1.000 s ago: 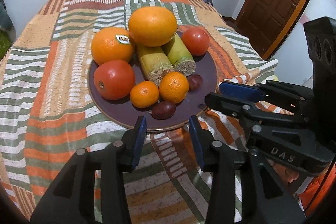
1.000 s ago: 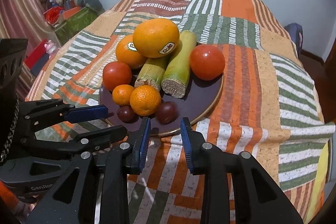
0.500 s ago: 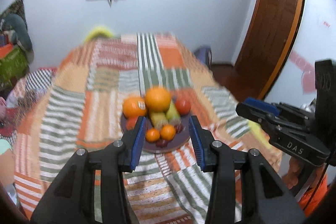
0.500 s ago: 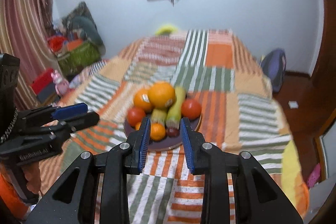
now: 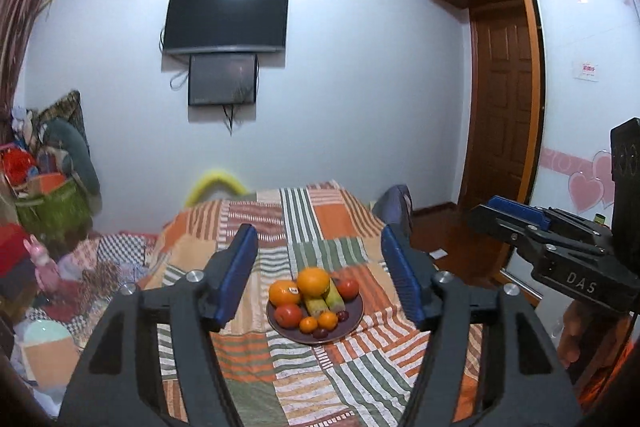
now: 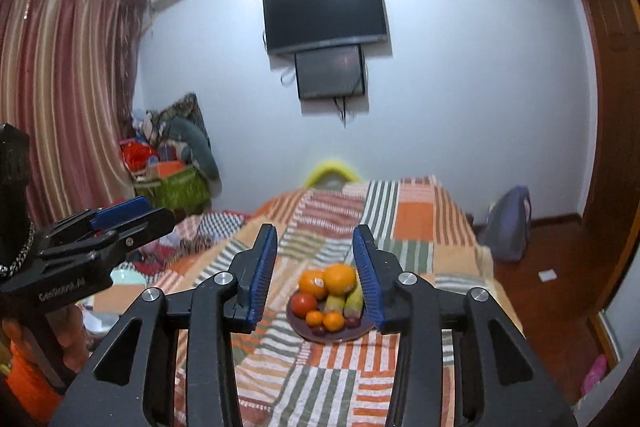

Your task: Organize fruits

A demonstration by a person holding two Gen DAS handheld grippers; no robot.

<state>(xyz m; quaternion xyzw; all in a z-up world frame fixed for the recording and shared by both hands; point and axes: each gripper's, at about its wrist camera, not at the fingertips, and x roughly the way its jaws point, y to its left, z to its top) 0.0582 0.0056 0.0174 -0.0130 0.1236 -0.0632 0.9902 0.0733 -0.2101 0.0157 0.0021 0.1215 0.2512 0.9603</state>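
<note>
both claws, left (image 5: 316,277) and right (image 6: 315,273), have pulled up and well back from the plate (image 5: 352,327) of fruit (image 5: 314,281) on the bed (image 5: 304,211), jaws just opened partway and empty; sorting looks finished.

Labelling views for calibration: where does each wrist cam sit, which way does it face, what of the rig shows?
Left wrist: behind the left gripper, facing the bed, plate and TV; jaws just opened, empty; right gripper at right edge.
Right wrist: behind the right gripper, same heading; jaws just opened, empty; left gripper and a hand at left.
Shared: plate of fruit, bed, TV, wall.
</note>
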